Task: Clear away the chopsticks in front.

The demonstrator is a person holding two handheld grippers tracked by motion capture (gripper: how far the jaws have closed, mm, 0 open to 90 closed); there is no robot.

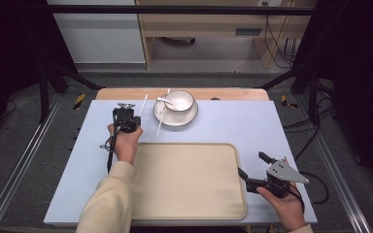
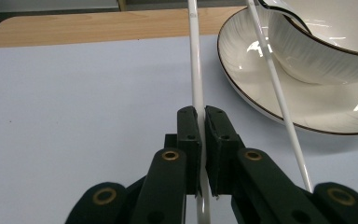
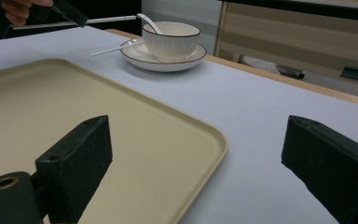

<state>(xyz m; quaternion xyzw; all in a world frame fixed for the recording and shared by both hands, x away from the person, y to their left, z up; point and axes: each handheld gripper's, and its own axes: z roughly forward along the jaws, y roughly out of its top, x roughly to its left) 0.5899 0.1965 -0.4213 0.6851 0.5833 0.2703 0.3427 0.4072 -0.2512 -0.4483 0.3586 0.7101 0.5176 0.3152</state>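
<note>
- Left gripper [image 2: 200, 116] has its jaws pinched tight on a white chopstick [image 2: 196, 70], mid-frame in the left gripper view, the stick running straight up toward the top edge.
- From the high view, that same left gripper [image 1: 125, 112] sits upper left of centre, just left of the saucer [image 1: 166, 118]; the gripped chopstick [image 1: 143, 105] pokes out beyond it toward the top.
- Second chopstick [image 2: 279, 98] lies with its far end leaning on the saucer rim, right of the held one and apart from it.
- Bowl [image 1: 180, 101] with a spoon [image 1: 164, 101] stands on the saucer, top centre.
- Right gripper [image 1: 254, 171] waits at lower right, jaws spread wide and holding nothing, at the right edge of the tray [image 1: 189, 179].
- Looks like the pick-up step: first stick is secured, seemingly at table level or barely raised.
- Next call, I'd say: lift it cleanly without nudging its neighbour, swing down-frame and lay it flat on the empty tray.
</note>
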